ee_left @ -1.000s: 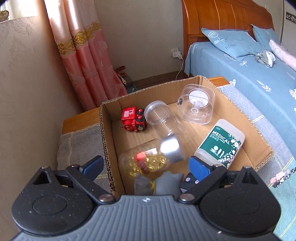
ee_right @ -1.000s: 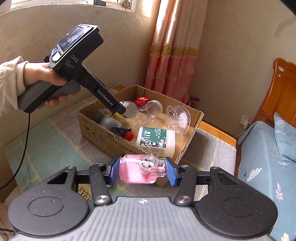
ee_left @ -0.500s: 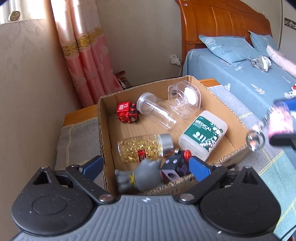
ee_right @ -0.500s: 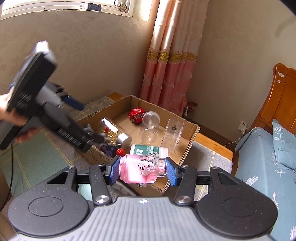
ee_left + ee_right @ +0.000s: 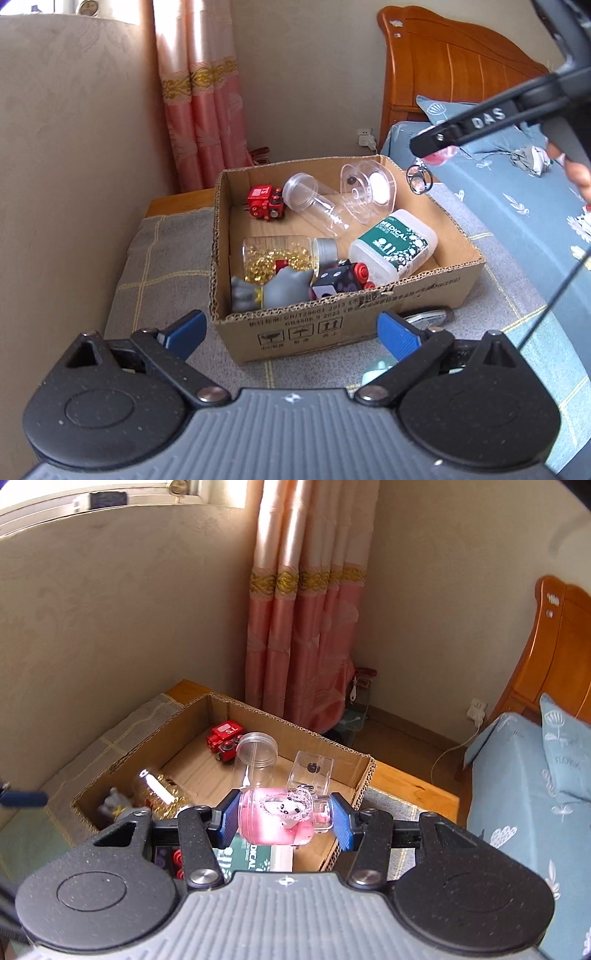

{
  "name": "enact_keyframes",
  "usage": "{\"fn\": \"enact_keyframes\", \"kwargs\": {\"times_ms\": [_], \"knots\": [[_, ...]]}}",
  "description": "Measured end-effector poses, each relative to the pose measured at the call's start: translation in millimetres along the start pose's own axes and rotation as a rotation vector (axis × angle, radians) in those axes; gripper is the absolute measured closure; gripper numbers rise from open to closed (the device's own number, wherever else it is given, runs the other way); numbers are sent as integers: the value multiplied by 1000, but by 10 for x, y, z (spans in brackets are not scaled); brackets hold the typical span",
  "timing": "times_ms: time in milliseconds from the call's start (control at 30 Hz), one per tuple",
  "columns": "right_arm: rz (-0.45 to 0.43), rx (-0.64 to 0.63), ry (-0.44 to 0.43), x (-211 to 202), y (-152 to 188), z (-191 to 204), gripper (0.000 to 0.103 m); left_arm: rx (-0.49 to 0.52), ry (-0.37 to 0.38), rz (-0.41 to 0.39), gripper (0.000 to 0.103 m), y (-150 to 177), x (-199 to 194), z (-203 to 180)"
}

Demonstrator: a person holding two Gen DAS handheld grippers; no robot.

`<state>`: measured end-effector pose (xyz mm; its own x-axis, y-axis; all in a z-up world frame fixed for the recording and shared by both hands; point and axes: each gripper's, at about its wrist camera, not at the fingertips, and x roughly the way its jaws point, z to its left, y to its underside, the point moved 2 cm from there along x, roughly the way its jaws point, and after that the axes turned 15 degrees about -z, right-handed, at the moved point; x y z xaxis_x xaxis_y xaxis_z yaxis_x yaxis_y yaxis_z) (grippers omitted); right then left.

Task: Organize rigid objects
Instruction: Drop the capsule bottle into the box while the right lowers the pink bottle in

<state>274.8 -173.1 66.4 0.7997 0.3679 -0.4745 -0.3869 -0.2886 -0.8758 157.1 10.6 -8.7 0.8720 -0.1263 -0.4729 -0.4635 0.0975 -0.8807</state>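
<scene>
Jaws first, taken from left to right: the left gripper (image 5: 291,334) is held wide open with nothing between its blue pads, low before the near wall of the cardboard box (image 5: 369,317); the right gripper (image 5: 284,821) is clamped on a small pink bottle (image 5: 277,821) — a clear vessel of pink liquid with a white figure and a bead chain — gripped end to end and carried above the box's near right corner. For the step in hand, judged to be the drop into the box, the bottle is best lowered toward the bare cardboard floor at the right rear; release from height onto the white medical bottle (image 5: 393,242) or the clear tube (image 5: 317,205) should be avoided. From the left wrist view the grey figure (image 5: 273,291), the dark cube (image 5: 334,284) and the jar of gold pieces (image 5: 280,254) are plainly seen; from the right wrist view those are largely hidden behind the gripper, yet the grip itself is shown — only a sliver of pink appears in the other.
</scene>
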Motion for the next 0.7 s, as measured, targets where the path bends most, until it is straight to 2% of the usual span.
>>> {"fn": "enact_keyframes", "kwargs": {"times_ms": [133,267,333,367,400,500,700], "knots": [[33,62,3,239,27,-41,47,-1,-12,5,4,42,-17,-3],[64,71,19,420,112,-8,46,2,-11,18,4,64,-10,4],[57,57,37,462,126,22,28,7,-14,23,4,64,-5,17],[44,53,45,453,129,37,11,10,-20,25,4,67,-13,21],[19,56,49,424,120,45,1,14,-25,25,4,68,-24,22],[-2,70,15,345,100,85,0,10,-28,23,4,70,-44,29],[-13,18,13,162,114,227,0,12,-7,24,4,76,-61,-42]]}}
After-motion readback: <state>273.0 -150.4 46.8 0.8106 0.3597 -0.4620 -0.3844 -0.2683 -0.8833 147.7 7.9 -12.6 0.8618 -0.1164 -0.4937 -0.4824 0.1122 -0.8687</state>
